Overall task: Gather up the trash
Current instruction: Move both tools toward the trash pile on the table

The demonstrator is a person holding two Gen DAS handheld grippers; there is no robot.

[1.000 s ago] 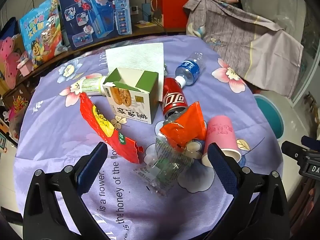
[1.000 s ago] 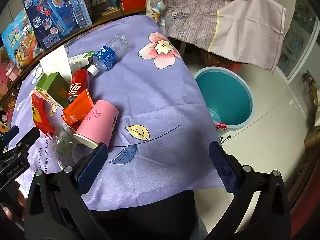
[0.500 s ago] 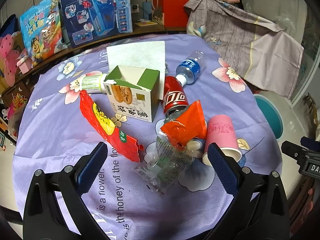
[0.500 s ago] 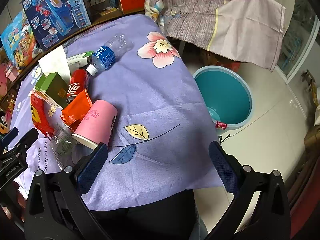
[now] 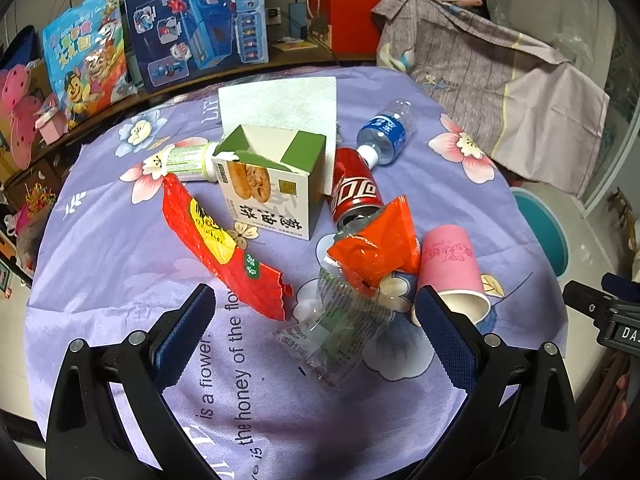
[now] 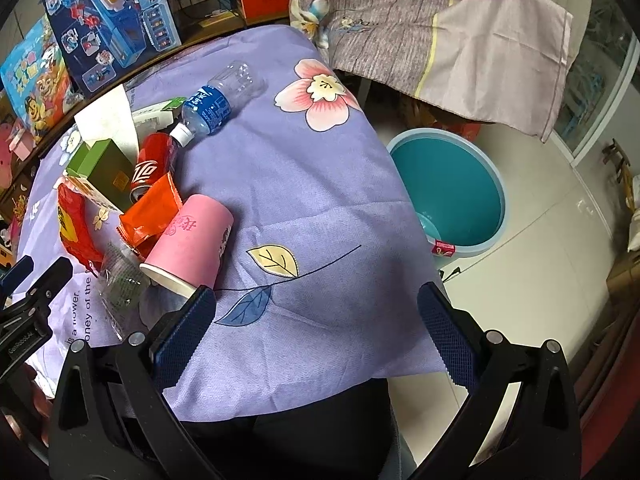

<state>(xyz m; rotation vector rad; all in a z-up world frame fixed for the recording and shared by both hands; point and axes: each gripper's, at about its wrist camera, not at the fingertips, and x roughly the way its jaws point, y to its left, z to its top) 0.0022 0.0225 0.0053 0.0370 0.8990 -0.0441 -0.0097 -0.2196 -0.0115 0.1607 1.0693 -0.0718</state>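
Trash lies on a purple flowered tablecloth (image 5: 100,248): a green and white carton (image 5: 268,184), a red cola can (image 5: 356,192), an orange wrapper (image 5: 376,248), a long red wrapper (image 5: 216,240), a clear plastic wrapper (image 5: 340,320), a pink paper cup (image 5: 452,268), a blue-labelled bottle (image 5: 382,134) and a white napkin (image 5: 280,100). My left gripper (image 5: 312,328) hangs open above the clear wrapper, holding nothing. My right gripper (image 6: 316,320) is open over the cloth's near right edge, the pink cup (image 6: 192,240) just left of it. A teal bin (image 6: 452,192) stands on the floor to the right.
Toy boxes (image 5: 192,16) and a red box (image 5: 344,8) line a shelf behind the table. A grey-purple draped cloth (image 5: 492,64) hangs at the back right. A small white bottle (image 5: 188,160) lies behind the carton. Tiled floor (image 6: 552,264) surrounds the bin.
Both views have shifted only slightly; the left gripper drifted a little. No object moved, and both grippers stay open.
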